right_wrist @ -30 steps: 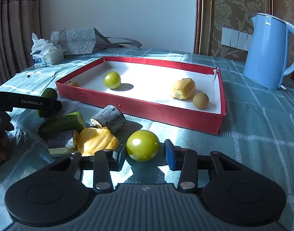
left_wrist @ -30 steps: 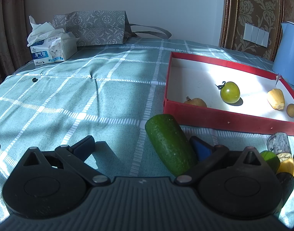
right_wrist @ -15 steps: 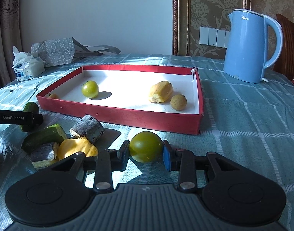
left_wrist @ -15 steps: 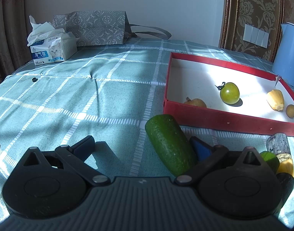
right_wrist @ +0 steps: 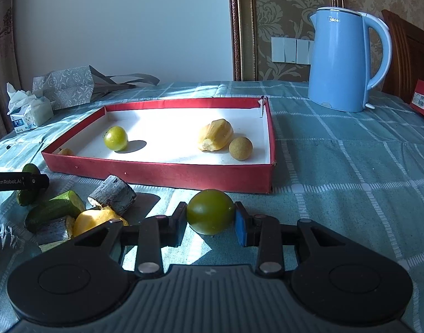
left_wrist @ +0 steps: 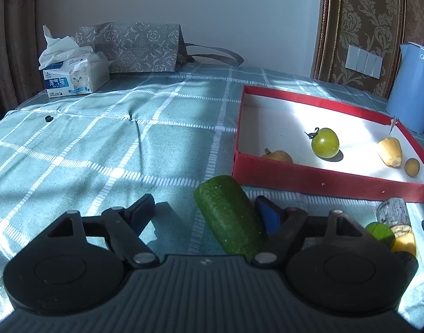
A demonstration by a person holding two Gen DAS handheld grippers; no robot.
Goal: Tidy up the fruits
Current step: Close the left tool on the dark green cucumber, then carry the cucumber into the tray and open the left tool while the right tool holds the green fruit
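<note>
A dark green cucumber piece (left_wrist: pixel 231 216) lies on the checked cloth between the fingers of my left gripper (left_wrist: pixel 205 206). Its jaws are closing: the blue right pad (left_wrist: pixel 267 216) is against the cucumber, the left fingertip (left_wrist: pixel 145 204) still stands apart. My right gripper (right_wrist: pixel 210 217) is shut on a green tomato (right_wrist: pixel 210 211) just before the front wall of the red tray (right_wrist: pixel 156 172). Inside the tray lie a second green tomato (right_wrist: pixel 116 138), a peeled yellow fruit (right_wrist: pixel 216 134), a small brown round fruit (right_wrist: pixel 240 148) and a brownish fruit (right_wrist: pixel 65 152) in the near left corner.
Beside the right gripper lie a cut cucumber (right_wrist: pixel 55 209), a bark-covered chunk (right_wrist: pixel 113 194) and a yellow piece (right_wrist: pixel 98 219). A blue kettle (right_wrist: pixel 342 61) stands behind the tray on the right. A tissue pack (left_wrist: pixel 73 77) and a grey bag (left_wrist: pixel 128 47) sit at the far edge.
The left gripper's fingers have come closer together around the cucumber. The right gripper's pads closed onto the green tomato, and its view rolled and swung a little.
</note>
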